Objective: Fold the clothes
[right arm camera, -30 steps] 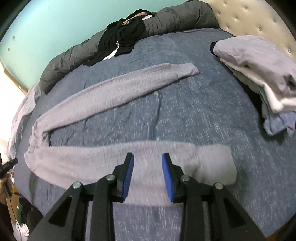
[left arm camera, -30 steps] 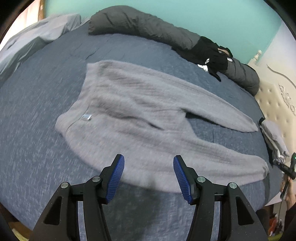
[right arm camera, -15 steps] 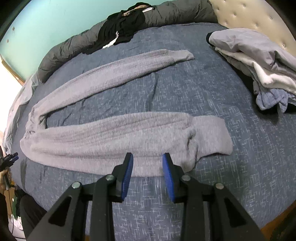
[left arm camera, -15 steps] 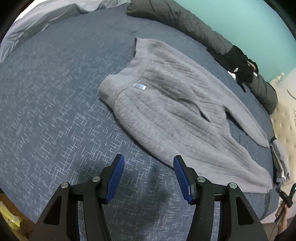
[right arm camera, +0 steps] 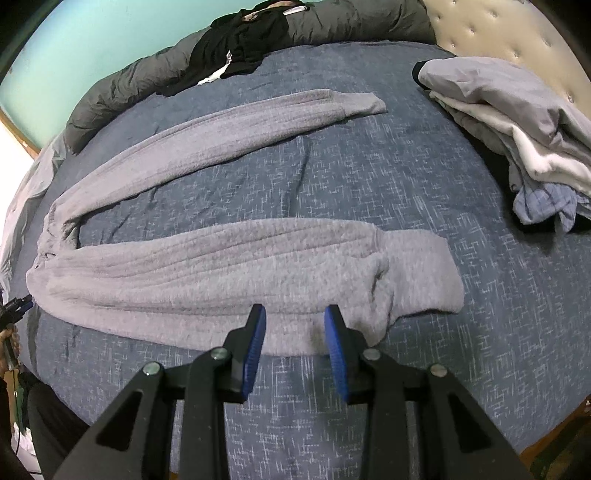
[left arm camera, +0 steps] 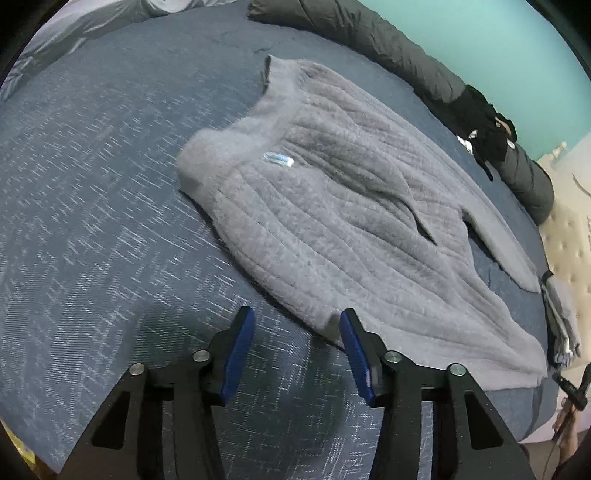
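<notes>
- A fuzzy grey ribbed knit sweater [left arm camera: 332,206] lies spread flat on a bed with a dark blue, white-flecked cover [left arm camera: 92,221].
- A small pale label [left arm camera: 279,159] shows on the sweater near its folded collar end.
- In the right wrist view, the sweater's two long sleeves stretch across the bed: the far sleeve [right arm camera: 229,136] runs at a slant towards the headboard side, and the near sleeve [right arm camera: 236,266] ends in a smooth cuff [right arm camera: 421,269].
- The left tool [left arm camera: 297,352] is released, its blue-padded jaws spread wide and grasping nothing; its right-hand fingertip [left arm camera: 349,325] sits just at the sweater's near edge, while the other is over bare cover.
- The right tool [right arm camera: 293,334] is likewise released and empty, with its jaws straddling the lower edge of the near sleeve, close to the cuff.
- A rolled dark grey duvet [right arm camera: 122,92] lies along the far edge of the bed by a turquoise wall [left arm camera: 480,33], with a black garment [right arm camera: 240,48] draped on it.
- A pile of grey, white and blue folded clothes [right arm camera: 517,122] rests beside a cream tufted headboard [right arm camera: 498,33], well apart from the sweater.
</notes>
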A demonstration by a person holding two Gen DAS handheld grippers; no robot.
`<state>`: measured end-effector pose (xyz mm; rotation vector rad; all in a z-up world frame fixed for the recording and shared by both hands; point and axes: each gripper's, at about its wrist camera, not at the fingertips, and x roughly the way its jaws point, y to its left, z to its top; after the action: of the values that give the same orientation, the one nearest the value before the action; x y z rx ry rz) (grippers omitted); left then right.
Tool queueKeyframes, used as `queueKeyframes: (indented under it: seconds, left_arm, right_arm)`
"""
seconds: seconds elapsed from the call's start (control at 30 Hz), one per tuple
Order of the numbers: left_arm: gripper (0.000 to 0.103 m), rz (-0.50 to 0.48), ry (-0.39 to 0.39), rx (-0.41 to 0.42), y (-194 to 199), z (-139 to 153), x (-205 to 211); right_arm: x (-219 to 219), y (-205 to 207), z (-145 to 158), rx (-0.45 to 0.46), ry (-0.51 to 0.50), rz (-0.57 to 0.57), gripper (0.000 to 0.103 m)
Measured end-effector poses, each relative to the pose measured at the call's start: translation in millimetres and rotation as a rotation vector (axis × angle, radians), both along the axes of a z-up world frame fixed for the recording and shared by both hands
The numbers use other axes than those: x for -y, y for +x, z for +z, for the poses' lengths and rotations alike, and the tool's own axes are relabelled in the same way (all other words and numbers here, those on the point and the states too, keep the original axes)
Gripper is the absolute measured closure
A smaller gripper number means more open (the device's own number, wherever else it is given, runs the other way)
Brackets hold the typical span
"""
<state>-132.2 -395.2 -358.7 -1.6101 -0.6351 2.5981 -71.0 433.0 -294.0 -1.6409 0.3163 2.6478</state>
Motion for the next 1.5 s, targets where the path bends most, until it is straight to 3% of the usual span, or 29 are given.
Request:
queueKeyframes:
  seconds: [0.13,0.57,0.83,1.27,1.5]
  left_arm:
    - [0.079,-0.025,0.006,-0.012,-3,0,-7]
    - [0.082,-0.116,-0.040,-0.038,-65,18,-39]
    - [0.082,-0.093,-0.026,0.011,-92,-5,-43]
    - [0.081,-0.052,0.012,-0.062,-46,30,-3]
    - [0.080,-0.059,0.025,-0.048,-17,22,3]
  right_arm:
    - [2,-5,-5,-0.006,-0.011,-0.006,0.070]
    - [-5,-19,-30,-0.031,-0.060,-0.047,0.070]
    - [-8,-21,-37,-0.016,-0.054,-0.047,0.070]
    - [1,-19,-31,-0.043,-0.071,-0.028,0.070]
    - [3,-18,-33,-0.045,-0.078,-0.025,0.070]
